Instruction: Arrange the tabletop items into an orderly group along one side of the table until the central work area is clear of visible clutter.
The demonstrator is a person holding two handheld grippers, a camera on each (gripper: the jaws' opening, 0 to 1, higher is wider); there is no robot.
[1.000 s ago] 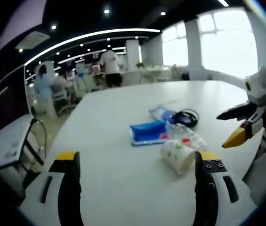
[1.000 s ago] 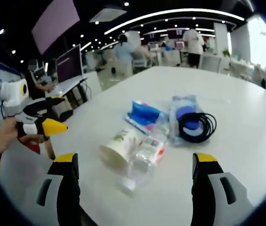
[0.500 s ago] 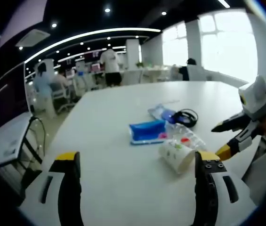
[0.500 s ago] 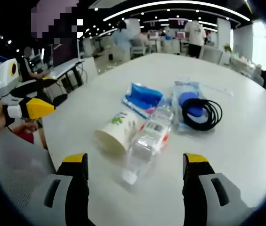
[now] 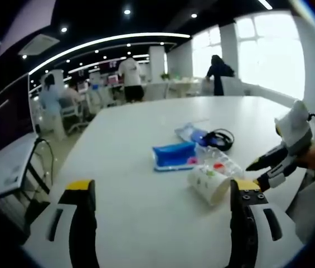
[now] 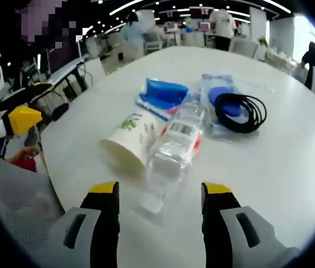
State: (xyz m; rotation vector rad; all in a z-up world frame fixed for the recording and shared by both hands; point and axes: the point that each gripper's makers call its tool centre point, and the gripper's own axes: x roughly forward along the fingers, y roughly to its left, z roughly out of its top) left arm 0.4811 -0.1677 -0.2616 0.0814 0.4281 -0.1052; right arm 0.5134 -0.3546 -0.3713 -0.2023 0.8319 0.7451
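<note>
A clear plastic bottle (image 6: 175, 149) lies on its side on the white table (image 6: 291, 167), its cap end pointing at my right gripper (image 6: 160, 190). That gripper is open, its jaw tips on either side of the cap end and not touching it. A paper cup (image 6: 126, 148) lies tipped beside the bottle. Behind them sit a blue packet (image 6: 163, 95), a black cable coil (image 6: 241, 109) and a clear bag (image 6: 213, 84). My left gripper (image 5: 163, 185) hangs open over the near table, the cup (image 5: 210, 184) just inside its right jaw. The left gripper (image 6: 12, 117) also appears at the left.
In the left gripper view the right gripper (image 5: 282, 162) comes in from the right, near the bottle (image 5: 222, 163). The table edge runs close below both grippers. A chair (image 5: 34, 167) stands off the left side. People stand and sit at desks far behind.
My right gripper has moved down and in toward the bottle's cap end, and its jaws have narrowed. The left gripper has held still. The items have not moved.
</note>
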